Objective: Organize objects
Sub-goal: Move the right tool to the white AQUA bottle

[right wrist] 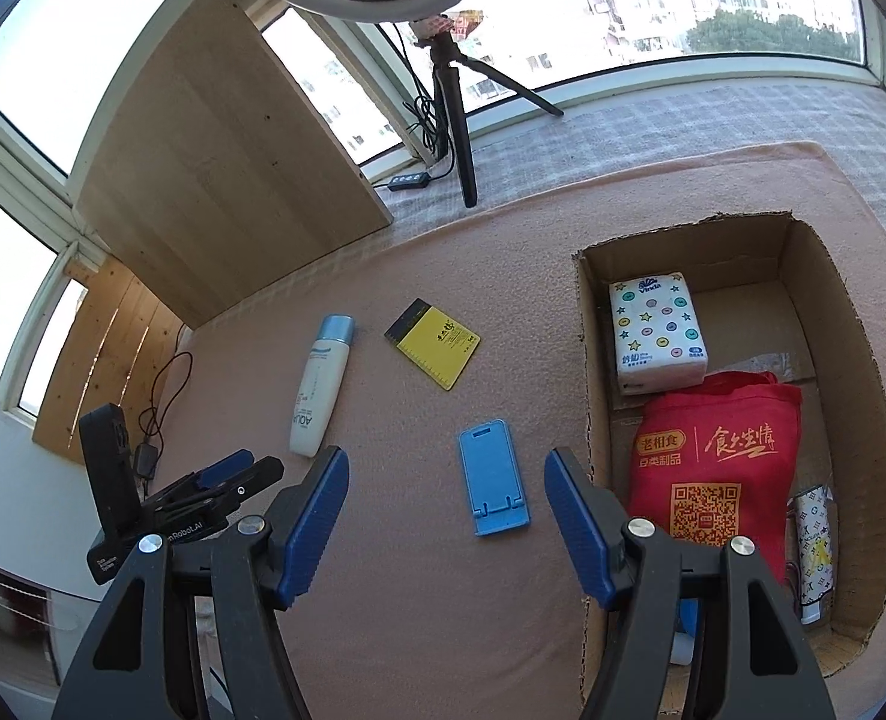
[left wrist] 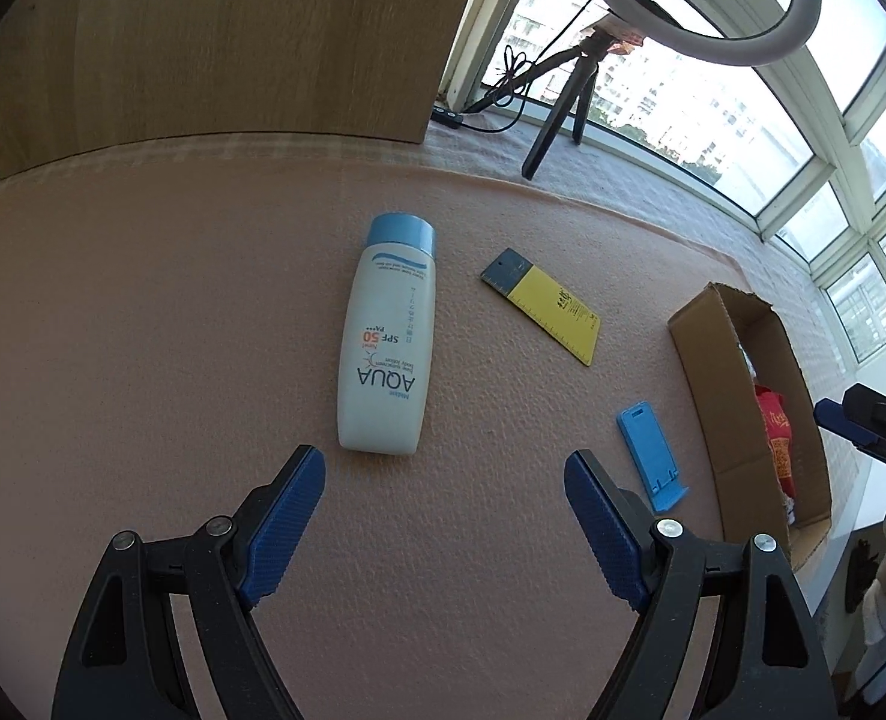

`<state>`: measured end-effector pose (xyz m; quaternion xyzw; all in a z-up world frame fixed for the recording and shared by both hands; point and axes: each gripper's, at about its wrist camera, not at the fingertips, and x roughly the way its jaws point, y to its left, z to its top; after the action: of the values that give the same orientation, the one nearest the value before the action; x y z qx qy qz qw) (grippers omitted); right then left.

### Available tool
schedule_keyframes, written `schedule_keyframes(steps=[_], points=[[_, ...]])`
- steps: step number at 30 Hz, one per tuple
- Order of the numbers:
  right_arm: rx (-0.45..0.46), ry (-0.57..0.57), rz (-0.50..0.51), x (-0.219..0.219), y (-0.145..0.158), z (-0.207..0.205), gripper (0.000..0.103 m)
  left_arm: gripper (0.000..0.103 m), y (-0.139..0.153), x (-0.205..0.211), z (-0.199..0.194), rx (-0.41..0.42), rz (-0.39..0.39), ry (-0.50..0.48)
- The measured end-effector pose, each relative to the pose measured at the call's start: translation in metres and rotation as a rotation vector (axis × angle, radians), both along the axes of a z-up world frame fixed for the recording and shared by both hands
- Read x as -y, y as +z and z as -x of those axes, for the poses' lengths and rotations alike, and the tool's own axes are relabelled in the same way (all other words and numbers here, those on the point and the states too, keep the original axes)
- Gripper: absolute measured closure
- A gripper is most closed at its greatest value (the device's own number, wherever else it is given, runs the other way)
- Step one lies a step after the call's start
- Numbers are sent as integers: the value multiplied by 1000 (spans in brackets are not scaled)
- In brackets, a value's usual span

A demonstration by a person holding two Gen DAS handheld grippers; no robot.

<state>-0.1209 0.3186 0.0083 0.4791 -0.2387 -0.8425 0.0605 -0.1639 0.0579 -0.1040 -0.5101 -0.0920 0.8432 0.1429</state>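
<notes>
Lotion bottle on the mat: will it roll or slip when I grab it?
The lotion bottle lies flat on the mat and looks oval, so it probably won't roll. Its smooth plastic may slip between the pads. Likely stiff; how full it is can't be seen.

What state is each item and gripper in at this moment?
Left gripper: open, empty.
Right gripper: open, empty.
White sunscreen bottle with blue cap: lying flat, capped.
Yellow and black notepad: flat on the mat.
Blue plastic phone stand: folded flat, outside the box.
Brown cardboard box: open-topped.
Red fabric bag: inside box.
White patterned tissue pack: inside box.
</notes>
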Motion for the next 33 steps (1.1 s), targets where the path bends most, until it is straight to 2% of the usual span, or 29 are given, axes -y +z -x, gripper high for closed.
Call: schedule_keyframes(steps=[3, 12, 18, 22, 25, 30, 33], points=[[5, 20, 4, 13, 0, 11, 39, 18, 4, 15, 8, -7, -5, 15], [47, 94, 19, 55, -16, 62, 39, 18, 11, 31, 38, -18, -8, -30], [97, 124, 12, 83, -40, 95, 39, 18, -4, 28, 56, 6, -3, -71], [137, 125, 46, 93, -58, 114, 39, 18, -16, 26, 64, 27, -15, -95], [151, 125, 78, 101, -66, 126, 39, 19, -24, 23, 70, 40, -25, -114], [164, 149, 72, 118, -77, 145, 39, 19, -34, 18, 79, 52, -39, -137], [179, 146, 77, 124, -85, 155, 39, 23, -38, 17, 85, 55, -54, -144]])
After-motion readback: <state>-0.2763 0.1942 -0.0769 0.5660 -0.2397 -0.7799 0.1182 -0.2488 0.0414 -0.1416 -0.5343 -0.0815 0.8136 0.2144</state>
